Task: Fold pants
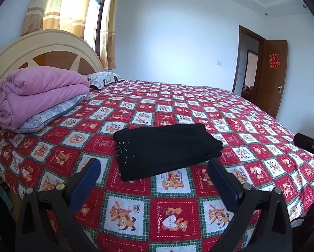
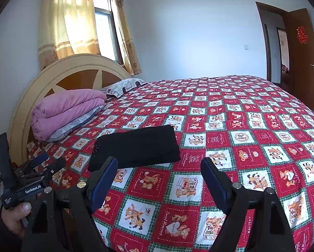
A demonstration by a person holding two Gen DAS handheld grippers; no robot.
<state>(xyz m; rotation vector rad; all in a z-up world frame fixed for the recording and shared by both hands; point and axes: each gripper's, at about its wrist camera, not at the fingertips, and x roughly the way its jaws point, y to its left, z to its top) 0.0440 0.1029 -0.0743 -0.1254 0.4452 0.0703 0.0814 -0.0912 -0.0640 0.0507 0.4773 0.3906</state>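
Far left: pink quilt (image 1: 41,93), puffy, rolled, on grey pillow by curved headboard (image 1: 45,48). Centre, near edge of bed (image 1: 251,126): black pants (image 1: 167,149), already a flat rectangular stack, soft knit, tiny sparkle dots at left corner. Left tool (image 1: 154,178) spread wide, empty, just short of pants; right tool (image 2: 159,176) likewise spread, holding nothing. Task prob. done. Risk: nudging stack w/ a finger tip, slippery layers sliding, fold edges skewing. Bedspread quilted, red/white bear checks.
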